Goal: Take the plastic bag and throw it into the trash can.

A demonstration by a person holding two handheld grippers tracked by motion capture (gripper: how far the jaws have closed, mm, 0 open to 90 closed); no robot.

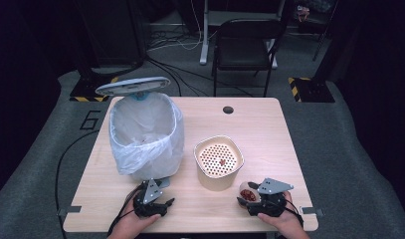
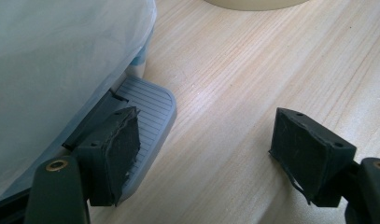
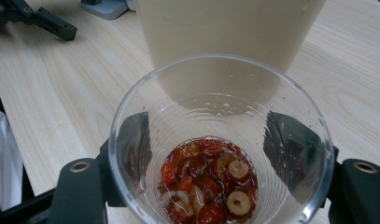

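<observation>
The right gripper [image 1: 251,198] is sitting at the table's [image 1: 269,129] near right edge with a clear plastic cup [image 3: 220,140] standing between its 2 jaws. In the right gripper view, the 2 black pads are lying against the cup's opposite walls, clasping it. Red fruit pieces and pale slices [image 3: 208,184] are resting in the cup's bottom. Just beyond the cup, the cream strainer pot [image 1: 218,162] is standing, almost touching it. The left gripper [image 1: 162,201] is resting with its jaws spread wide over bare wood, gripping nothing, 1 jaw lying over the grey pedal [image 2: 150,109] of the lined bin [image 1: 145,132].
</observation>
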